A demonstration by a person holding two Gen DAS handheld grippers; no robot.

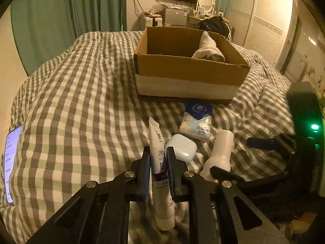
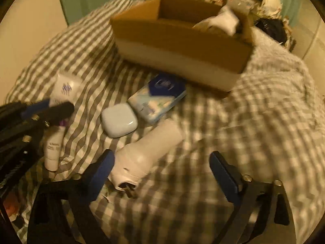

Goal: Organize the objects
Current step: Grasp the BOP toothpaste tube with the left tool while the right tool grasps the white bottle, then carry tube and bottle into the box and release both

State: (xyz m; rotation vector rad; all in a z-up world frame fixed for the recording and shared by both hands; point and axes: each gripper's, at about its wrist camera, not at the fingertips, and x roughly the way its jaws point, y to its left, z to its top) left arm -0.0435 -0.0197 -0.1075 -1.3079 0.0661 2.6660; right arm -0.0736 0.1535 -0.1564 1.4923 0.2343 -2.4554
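My left gripper (image 1: 158,152) is shut on a white and purple tube (image 1: 159,162), which stands up between its fingers; it also shows in the right wrist view (image 2: 53,142). My right gripper (image 2: 162,162) is open and empty, just right of a white bottle (image 2: 146,152) lying on the checked bed. The bottle also shows in the left wrist view (image 1: 219,152). A white earbud case (image 2: 118,120) and a blue tissue pack (image 2: 157,96) lie beyond. A cardboard box (image 1: 189,69) with white cloth (image 1: 208,48) inside sits farther back.
A lit phone (image 1: 12,162) lies at the bed's left edge. The checked cover (image 1: 81,101) is rumpled at the right. Green curtains, a dresser and a wardrobe stand behind the bed.
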